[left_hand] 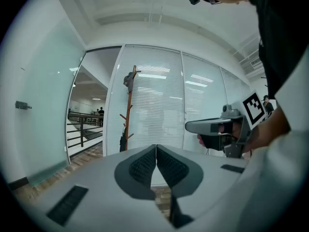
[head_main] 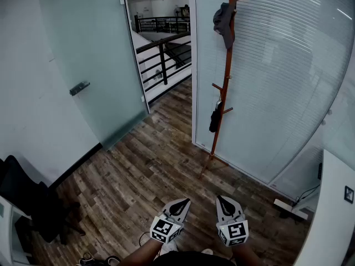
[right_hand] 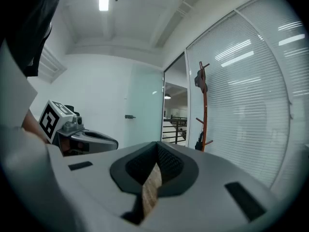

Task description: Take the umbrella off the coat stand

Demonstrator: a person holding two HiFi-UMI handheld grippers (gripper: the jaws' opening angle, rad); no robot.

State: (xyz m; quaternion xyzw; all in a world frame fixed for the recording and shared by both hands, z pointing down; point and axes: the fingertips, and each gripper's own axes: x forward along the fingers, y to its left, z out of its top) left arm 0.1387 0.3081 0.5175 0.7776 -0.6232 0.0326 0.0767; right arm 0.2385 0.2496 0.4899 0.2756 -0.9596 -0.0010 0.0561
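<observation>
A tall brown wooden coat stand (head_main: 223,87) rises in front of a glass wall with blinds. A small black folded umbrella (head_main: 214,121) hangs from one of its lower pegs, and a grey cap (head_main: 223,16) sits near the top. The stand also shows far off in the left gripper view (left_hand: 128,111) and the right gripper view (right_hand: 204,108). My left gripper (head_main: 182,205) and right gripper (head_main: 225,204) are held side by side low in the head view, well short of the stand. Both have their jaws together with nothing between them.
A frosted glass door (head_main: 94,60) stands open to the left of the stand, with a black railing (head_main: 163,60) beyond the doorway. A dark chair (head_main: 28,201) sits at the lower left. A white desk edge (head_main: 333,215) and cables lie at the right. Wood floor lies ahead.
</observation>
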